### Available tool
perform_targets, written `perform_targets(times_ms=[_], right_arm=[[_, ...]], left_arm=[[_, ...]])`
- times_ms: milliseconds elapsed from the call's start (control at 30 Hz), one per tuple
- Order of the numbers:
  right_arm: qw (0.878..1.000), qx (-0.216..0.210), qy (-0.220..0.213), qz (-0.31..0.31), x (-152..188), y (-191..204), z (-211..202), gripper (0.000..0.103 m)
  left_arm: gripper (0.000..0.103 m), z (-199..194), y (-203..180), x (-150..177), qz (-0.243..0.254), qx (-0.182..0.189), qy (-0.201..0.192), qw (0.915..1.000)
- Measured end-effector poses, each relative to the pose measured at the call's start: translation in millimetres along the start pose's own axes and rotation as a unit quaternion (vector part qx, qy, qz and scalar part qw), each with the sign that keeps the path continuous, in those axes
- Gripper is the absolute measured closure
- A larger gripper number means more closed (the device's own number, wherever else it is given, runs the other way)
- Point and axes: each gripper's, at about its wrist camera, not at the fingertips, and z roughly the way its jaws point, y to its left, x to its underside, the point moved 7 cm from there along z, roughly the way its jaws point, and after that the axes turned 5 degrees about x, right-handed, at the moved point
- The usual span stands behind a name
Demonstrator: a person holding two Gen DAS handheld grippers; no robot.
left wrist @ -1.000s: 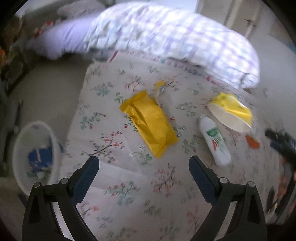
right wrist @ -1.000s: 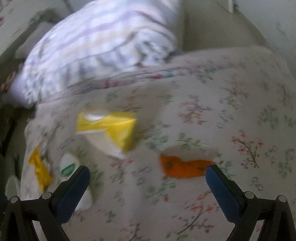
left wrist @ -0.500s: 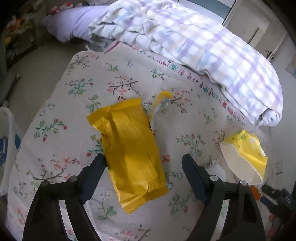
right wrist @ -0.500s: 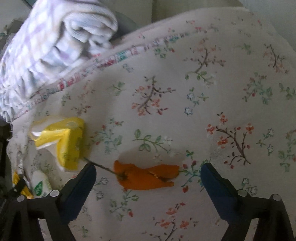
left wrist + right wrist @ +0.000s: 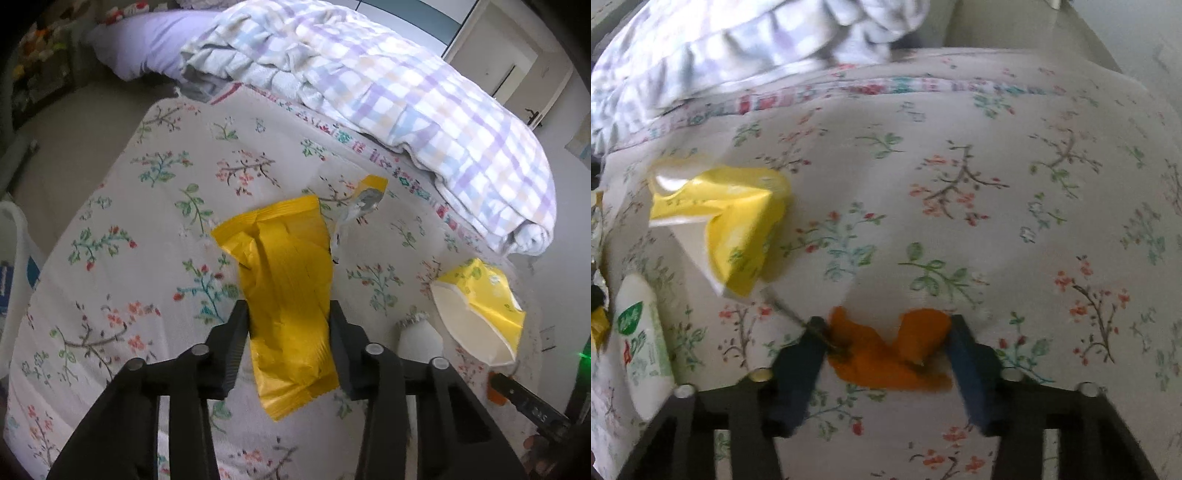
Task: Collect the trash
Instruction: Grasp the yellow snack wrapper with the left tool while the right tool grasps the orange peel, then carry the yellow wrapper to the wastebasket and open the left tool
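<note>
Two grippers work at once. Left gripper [image 5: 290,317] clenches the yellow snack wrapper [image 5: 286,291] across its width, on the floral bedsheet [image 5: 147,258]. Right gripper [image 5: 886,332] pinches the orange peel [image 5: 886,350], folding it upward. Beyond lie a yellow paper cup [image 5: 727,221] and white bottle [image 5: 642,332], presumably awaiting collection.

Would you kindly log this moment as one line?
left hand-held gripper: shut on yellow wrapper | right hand-held gripper: closing around orange scrap | surface: floral bedsheet
</note>
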Motion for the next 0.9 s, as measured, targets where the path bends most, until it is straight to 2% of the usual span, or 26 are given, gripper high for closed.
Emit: perform_targets(times_ms=[67, 100, 267, 400, 667, 900], right_arm=[[1.000, -0.007, -0.003, -0.001, 0.5, 0.4, -3.9, 0.071], [1.000, -0.009, -0.003, -0.002, 1.2, -0.3, -6.2, 0.072], [0.999, -0.037, 0.005, 0.016, 11.7, -11.7, -19.6, 0.074], [0.998, -0.052, 0.001, 0.023, 14.3, -5.8, -31.1, 0.074], [0.997, -0.080, -0.011, 0.006, 17.2, 32.9, -51.6, 0.074], [0.992, -0.125, -0.010, -0.020, 27.1, 96.1, -69.6, 0.074]], left_arm=[[0.063, -5.0, 0.4, 4.9, 0.001, 0.008, 0.008, 0.9999], [0.064, -7.2, 0.4, 6.5, 0.002, 0.010, 0.009, 0.9999], [0.064, -25.8, 6.7, 9.2, 0.028, 0.007, 0.009, 0.9995], [0.064, -40.6, 22.5, 10.9, 0.016, 0.007, 0.010, 0.9998], [0.064, -80.8, 53.2, 16.8, 0.014, -0.004, -0.005, 0.9999], [0.064, -122.2, 93.8, 16.6, 0.000, -0.015, -0.031, 0.9994]])
